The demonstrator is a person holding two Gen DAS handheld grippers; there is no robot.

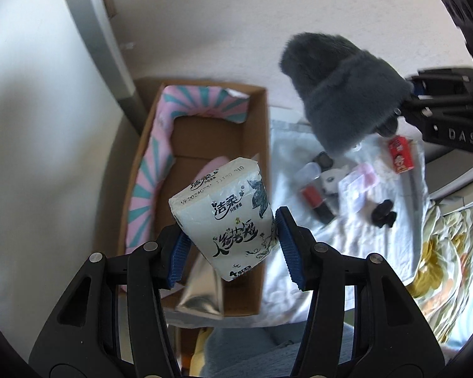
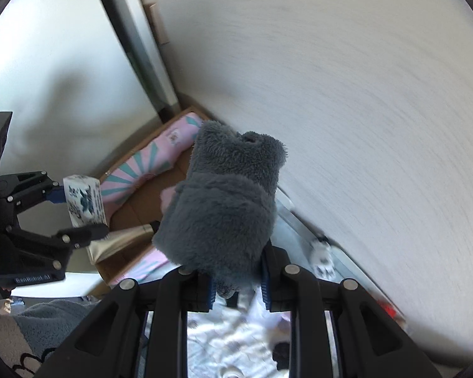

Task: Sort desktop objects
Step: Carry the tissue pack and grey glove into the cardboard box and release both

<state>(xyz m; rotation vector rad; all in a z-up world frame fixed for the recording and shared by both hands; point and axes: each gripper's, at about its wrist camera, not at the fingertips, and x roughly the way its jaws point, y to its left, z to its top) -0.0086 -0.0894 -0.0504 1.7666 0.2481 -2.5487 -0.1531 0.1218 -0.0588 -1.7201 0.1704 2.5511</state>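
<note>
Overhead, the left gripper (image 1: 230, 242) is clamped on a white tissue pack (image 1: 227, 217) w/ black lettering, blue pads (image 1: 288, 245) pressing both sides, pack tilted and held in the air above a cardboard box (image 1: 252, 145). Right gripper (image 2: 236, 286) is clamped on the lower end of a gray plush item (image 2: 224, 208), which stands up from the jaws, also aloft near the box. Inside the box: a pink-and-teal striped cushion (image 1: 154, 163) curving along the far and left walls, plus a silver foil pouch (image 1: 201, 296) at the near end. Right of the box, a white sheet (image 1: 347, 236) carries small items incl. a red carton (image 1: 400, 154), a clear packet (image 1: 359, 182) and a black clip-like piece (image 1: 383, 212). Behind it all, a pale wall (image 1: 220, 25).
</note>
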